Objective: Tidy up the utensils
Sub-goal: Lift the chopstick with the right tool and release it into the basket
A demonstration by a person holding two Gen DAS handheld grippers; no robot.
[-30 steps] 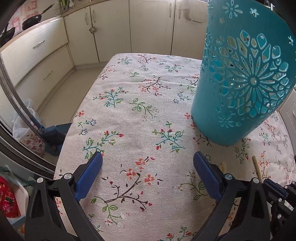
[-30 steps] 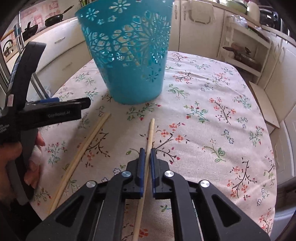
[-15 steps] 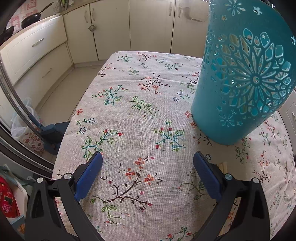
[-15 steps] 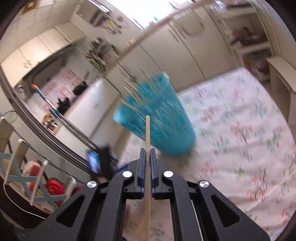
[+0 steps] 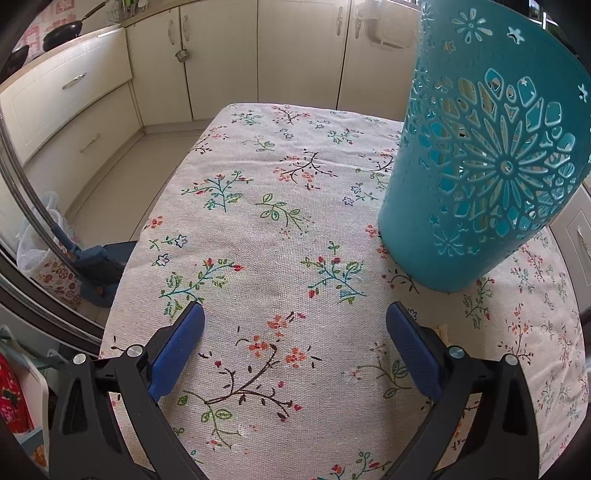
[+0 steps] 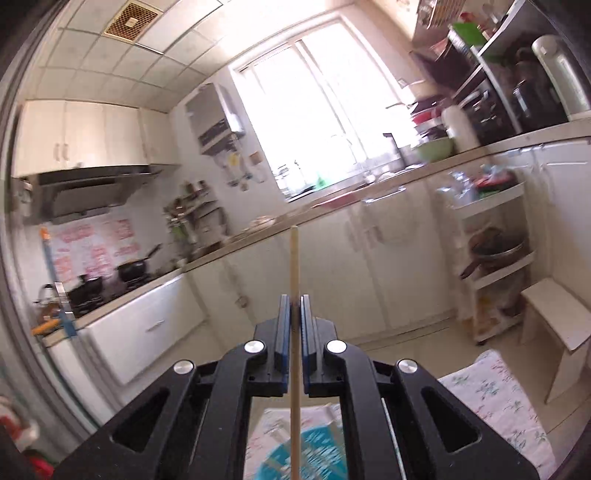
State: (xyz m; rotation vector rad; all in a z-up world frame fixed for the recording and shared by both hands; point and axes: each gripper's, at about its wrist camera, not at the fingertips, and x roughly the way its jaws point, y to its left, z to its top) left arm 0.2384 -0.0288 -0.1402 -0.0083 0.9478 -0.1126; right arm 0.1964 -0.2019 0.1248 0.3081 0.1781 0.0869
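Observation:
A wooden chopstick (image 6: pixel 294 266) runs straight up between the blue pads of my right gripper (image 6: pixel 294 301), which is shut on it and points almost level across the kitchen. Far below, the teal cut-out basket (image 6: pixel 314 458) shows blurred behind the stick's lower part. In the left wrist view the same basket (image 5: pixel 491 166) stands on the flowered tablecloth (image 5: pixel 258 229) at the right. My left gripper (image 5: pixel 295 314) hovers wide open over the cloth with nothing between its fingers. The tip of another chopstick (image 5: pixel 443 330) peeks out beside its right finger.
Cream cabinets (image 5: pixel 295 55) and a counter with a frying pan (image 5: pixel 59 35) lie beyond the table's far edge. In the right wrist view, a white shelf trolley (image 6: pixel 491 258) and a stool (image 6: pixel 557 314) stand to the right of the table.
My right gripper has lifted the chopstick off the cloth and swung up from facing the table to facing the room, with the basket now beneath it. The left gripper has stayed put.

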